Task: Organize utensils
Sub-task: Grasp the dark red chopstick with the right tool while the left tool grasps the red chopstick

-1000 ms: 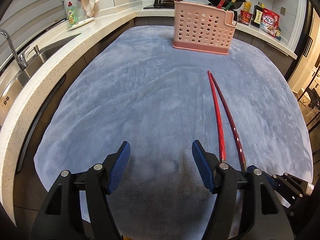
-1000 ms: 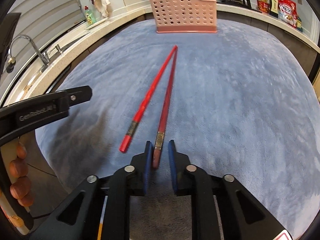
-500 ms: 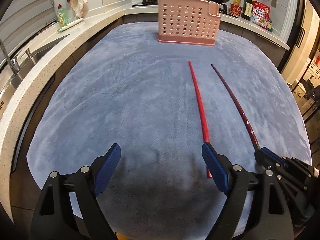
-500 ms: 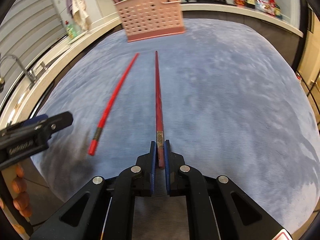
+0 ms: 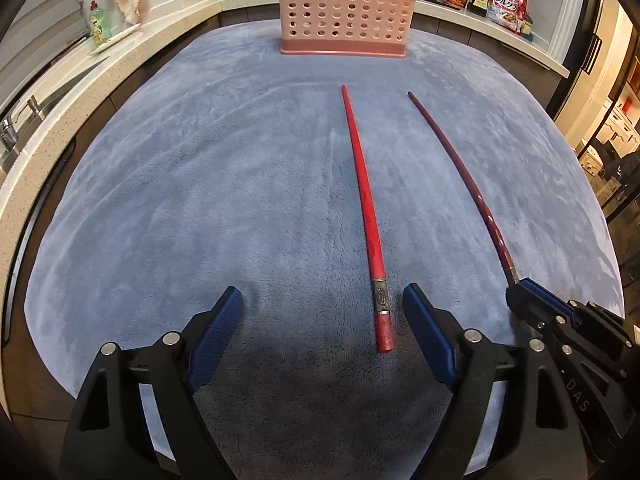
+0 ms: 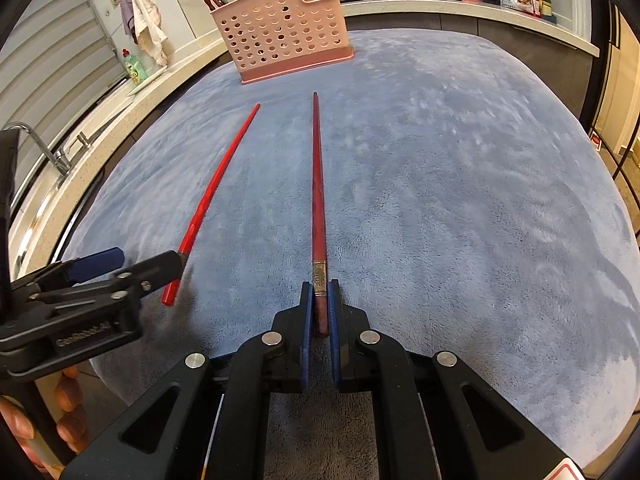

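The left hand-held gripper (image 5: 322, 336) is standing open around the bright red chopstick (image 5: 362, 200) lying on the table (image 5: 200, 200) – squeeze near its end; the right hand-held gripper (image 6: 318, 312) is pinching the dark red chopstick (image 6: 318, 184) – the pink basket (image 6: 280, 36) is waiting ahead

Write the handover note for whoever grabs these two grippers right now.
Right gripper: shut on the butt end of the dark red chopstick, which points toward the pink utensil basket.
Left gripper: open, jaws just narrowed slightly, straddling the butt end of the bright red chopstick on the grey mat; pads not touching it.
Done: one chopstick gripped; several utensils already in the basket.
Left: close on the bright one, then put both into the basket.
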### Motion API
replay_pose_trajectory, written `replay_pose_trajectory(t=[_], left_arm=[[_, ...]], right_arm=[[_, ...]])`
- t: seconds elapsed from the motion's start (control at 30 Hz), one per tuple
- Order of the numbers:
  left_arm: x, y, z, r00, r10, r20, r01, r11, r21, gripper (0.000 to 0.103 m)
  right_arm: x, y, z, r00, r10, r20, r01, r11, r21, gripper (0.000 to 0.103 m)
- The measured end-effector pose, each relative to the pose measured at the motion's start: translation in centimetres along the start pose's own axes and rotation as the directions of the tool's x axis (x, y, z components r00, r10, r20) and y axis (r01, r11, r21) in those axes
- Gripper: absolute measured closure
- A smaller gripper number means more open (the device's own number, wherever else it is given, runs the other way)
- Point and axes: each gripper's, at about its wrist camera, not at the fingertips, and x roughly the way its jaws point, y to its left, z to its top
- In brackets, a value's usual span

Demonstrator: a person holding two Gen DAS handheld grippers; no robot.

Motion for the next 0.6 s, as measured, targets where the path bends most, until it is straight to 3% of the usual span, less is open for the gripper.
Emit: replay_pose_trajectory(t=[0.3, 0.5, 0.6], left_arm=[[0.58, -0.54, -0.23, 1.0, 0.016, -0.01, -0.016, 1.0, 0.019, 0.042], [0.49, -0.49, -0.12, 1.0, 0.0, -0.011, 0.0, 1.0, 0.023, 0.064], [0.43, -0.29, 0.04, 1.0, -0.011, -0.015, 0.011, 1.0, 0.019, 0.082]], right_arm=[[-0.01, 0.16, -0.11, 1.0, 0.002, 0.002, -0.002, 1.0, -0.003, 0.096], [-0.02, 0.16, -0.11, 1.0, 0.002, 0.001, -0.002, 1.0, -0.001, 0.096], [-0.03, 0.14, -0.08, 1.0, 0.002, 0.001, -0.002, 1.0, -0.002, 0.096]])
